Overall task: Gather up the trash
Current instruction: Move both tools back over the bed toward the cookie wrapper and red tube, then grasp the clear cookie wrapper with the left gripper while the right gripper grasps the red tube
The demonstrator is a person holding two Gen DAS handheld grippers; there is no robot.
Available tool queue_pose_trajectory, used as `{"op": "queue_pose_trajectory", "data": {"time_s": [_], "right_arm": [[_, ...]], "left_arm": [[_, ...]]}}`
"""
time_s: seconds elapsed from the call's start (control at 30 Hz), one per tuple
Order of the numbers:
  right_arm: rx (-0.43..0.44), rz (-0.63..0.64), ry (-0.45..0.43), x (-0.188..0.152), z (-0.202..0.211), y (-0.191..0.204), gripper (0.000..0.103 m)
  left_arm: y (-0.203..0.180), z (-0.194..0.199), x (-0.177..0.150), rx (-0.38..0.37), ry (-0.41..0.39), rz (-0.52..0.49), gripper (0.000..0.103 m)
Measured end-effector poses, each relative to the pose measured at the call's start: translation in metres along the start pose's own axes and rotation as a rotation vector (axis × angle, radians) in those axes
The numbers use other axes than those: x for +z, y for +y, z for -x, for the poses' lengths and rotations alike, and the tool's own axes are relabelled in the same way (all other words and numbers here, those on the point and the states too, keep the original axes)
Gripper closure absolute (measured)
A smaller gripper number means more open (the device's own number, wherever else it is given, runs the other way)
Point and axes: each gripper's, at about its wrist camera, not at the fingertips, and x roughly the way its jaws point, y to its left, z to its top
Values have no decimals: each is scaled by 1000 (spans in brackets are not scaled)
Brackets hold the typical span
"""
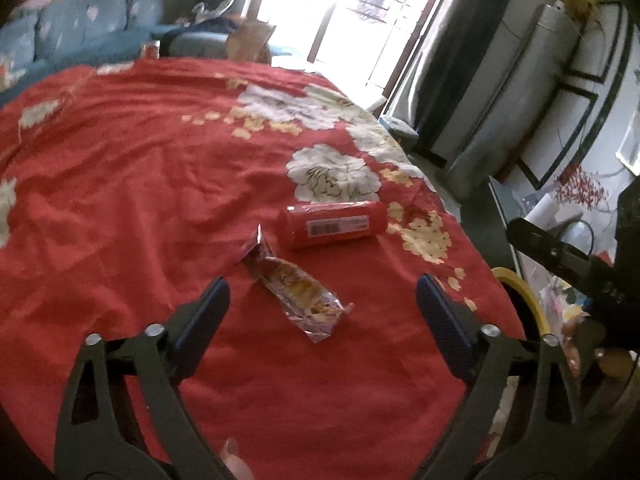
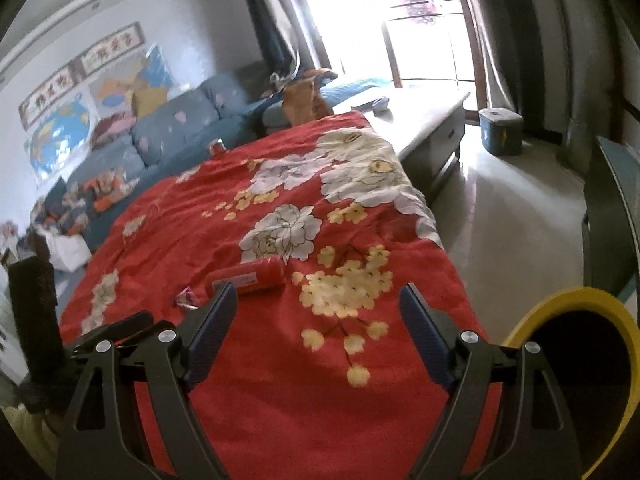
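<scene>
left gripper (image 1: 322, 304) spread wide above red floral cloth (image 1: 140, 184), empty snack wrapper (image 1: 296, 288) between its fingertips, red can (image 1: 334, 224) lying just beyond

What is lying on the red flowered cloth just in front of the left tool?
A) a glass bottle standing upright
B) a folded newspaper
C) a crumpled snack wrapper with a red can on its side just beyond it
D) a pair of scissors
C: the left wrist view shows an opened snack wrapper on the cloth, with a red can lying on its side just beyond it.
</scene>
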Motion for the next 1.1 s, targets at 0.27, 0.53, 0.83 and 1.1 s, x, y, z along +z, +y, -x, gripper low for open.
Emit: {"op": "queue_pose_trajectory", "data": {"time_s": [0.27,0.53,0.83,1.1], "right_arm": [[34,37,75,11,-54,23,23],[63,6,146,16,-100,34,23],[150,-127,199,11,-124,17,66],[230,-238,189,6,-113,-1,85]], "left_arm": [[18,-24,-2,-21,63,88,43],[39,-32,-1,-25,85,127,78],[40,-18,2,-50,51,123,78],[29,-16,2,-71,44,100,78]]}}
